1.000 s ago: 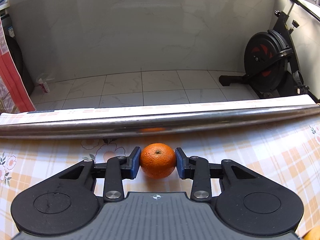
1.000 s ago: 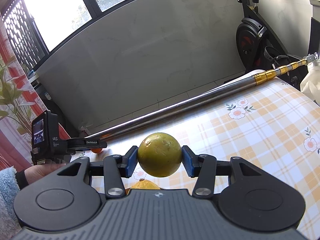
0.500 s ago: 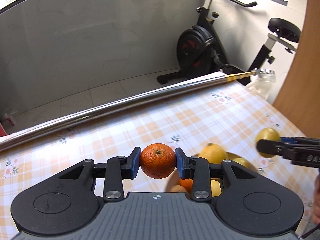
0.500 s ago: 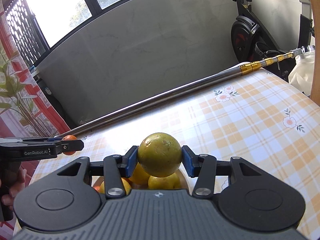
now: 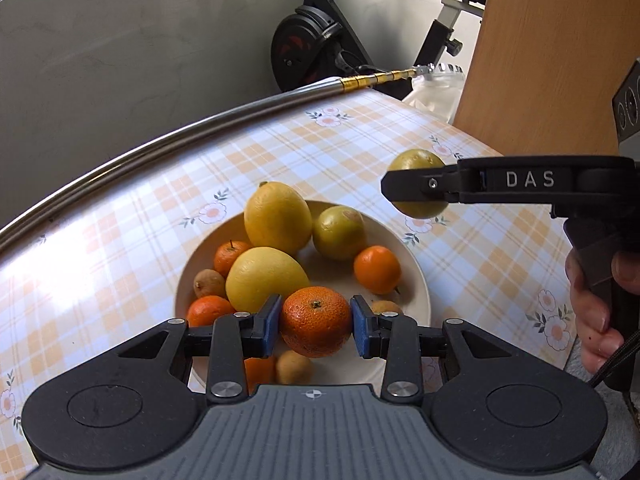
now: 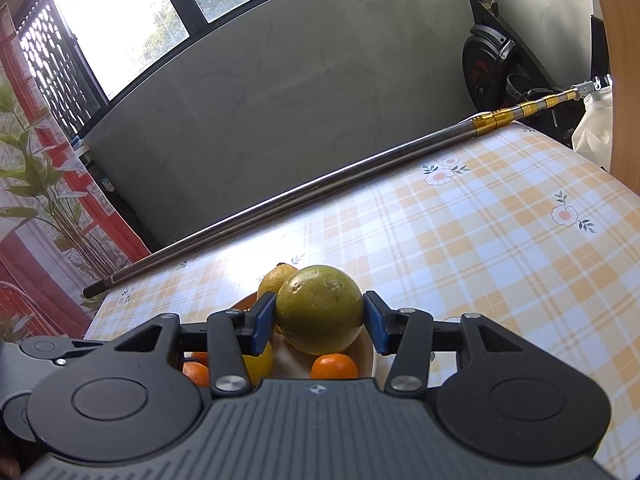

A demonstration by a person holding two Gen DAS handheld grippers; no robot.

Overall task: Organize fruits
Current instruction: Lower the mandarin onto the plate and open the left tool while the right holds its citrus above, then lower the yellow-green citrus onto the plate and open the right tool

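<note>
My left gripper [image 5: 315, 326] is shut on an orange mandarin [image 5: 316, 326] and holds it above the near side of a cream bowl [image 5: 416, 276]. The bowl holds two yellow lemons [image 5: 278, 218], a green-yellow fruit [image 5: 339, 232], several mandarins and small brown fruits. My right gripper [image 6: 320, 320] is shut on a green-yellow round fruit [image 6: 320, 308], above the bowl's edge [image 6: 366, 354]. In the left wrist view the right gripper [image 5: 416, 190] holds that fruit [image 5: 416, 160] to the right of the bowl.
The bowl stands on a table with an orange-checked floral cloth [image 5: 120, 240]. A steel rod [image 6: 320, 184] lies along the table's far edge. An exercise bike [image 5: 316, 48] stands behind. A wooden panel [image 5: 552, 60] and a white bag [image 5: 436, 92] are at the far right.
My left gripper has swung right from the rod with the mandarin and now hangs over the bowl. My right gripper has moved with its fruit closer over the bowl.
</note>
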